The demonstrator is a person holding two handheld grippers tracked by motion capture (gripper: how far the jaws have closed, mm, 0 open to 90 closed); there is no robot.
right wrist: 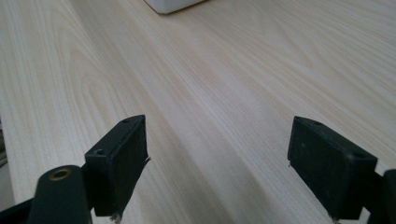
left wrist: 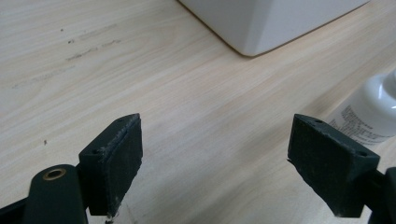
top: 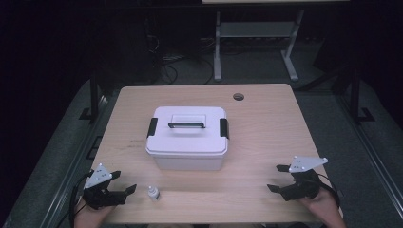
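A white plastic box (top: 187, 137) with a handled lid and black side latches stands shut in the middle of the wooden table (top: 266, 128); its corner (left wrist: 261, 28) shows in the left gripper view. A small white bottle (top: 152, 192) stands near the front edge, just right of my left gripper (top: 122, 182), and appears at the right edge (left wrist: 373, 112) beyond that gripper's right jaw. My left gripper (left wrist: 215, 154) is open over bare wood. My right gripper (top: 277, 178) rests at the front right, also open (right wrist: 217, 158), with nothing between its jaws.
A round cable hole (top: 238, 97) sits near the table's far edge. Behind the table stands a grey desk frame (top: 256, 38) on dark floor. The box corner (right wrist: 173, 5) shows at the top of the right gripper view.
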